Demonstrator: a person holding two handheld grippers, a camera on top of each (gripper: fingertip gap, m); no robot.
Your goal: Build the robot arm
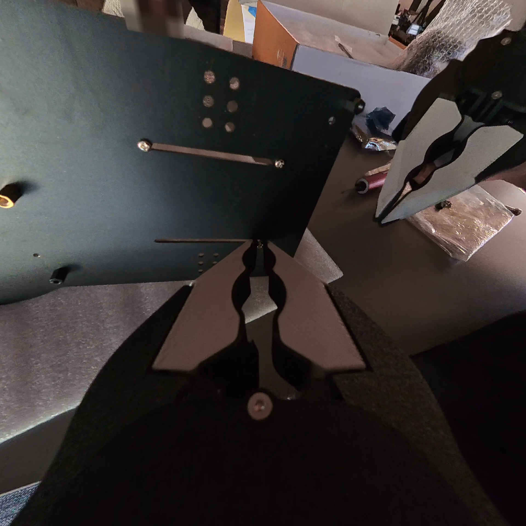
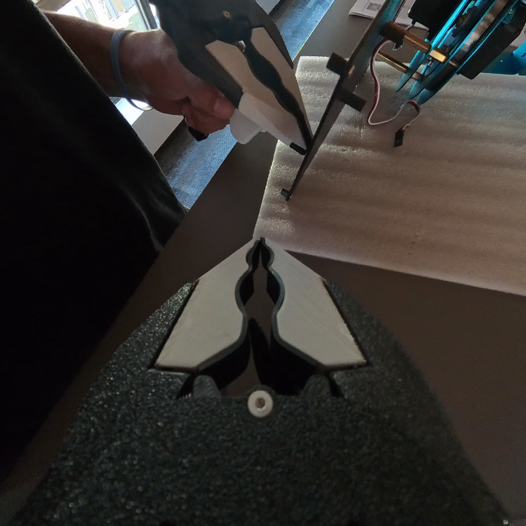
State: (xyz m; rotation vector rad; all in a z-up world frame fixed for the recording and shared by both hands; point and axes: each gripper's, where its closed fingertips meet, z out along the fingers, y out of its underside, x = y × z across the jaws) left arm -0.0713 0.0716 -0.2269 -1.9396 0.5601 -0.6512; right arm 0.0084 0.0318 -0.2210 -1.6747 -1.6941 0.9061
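A black metal plate [image 1: 113,170] with holes, slots and screws stands tilted on edge on a white foam sheet [image 2: 398,199]. In the right wrist view the plate [image 2: 327,119] shows edge-on. My left gripper [image 1: 258,246] is shut on a small black standoff [image 2: 297,148] at the plate's lower edge and holds the plate up. A hand holds that gripper [image 2: 301,146]. My right gripper [image 2: 260,242] is shut and empty, over the dark table beside the foam's corner. It also shows in the left wrist view [image 1: 380,220], to the right of the plate.
A blue framed assembly [image 2: 444,42] with red and white wires is fixed behind the plate. A red-handled screwdriver [image 1: 370,183], a clear bag of parts [image 1: 461,225] and foil wrap lie on the table to the right. An orange box [image 1: 273,42] stands behind.
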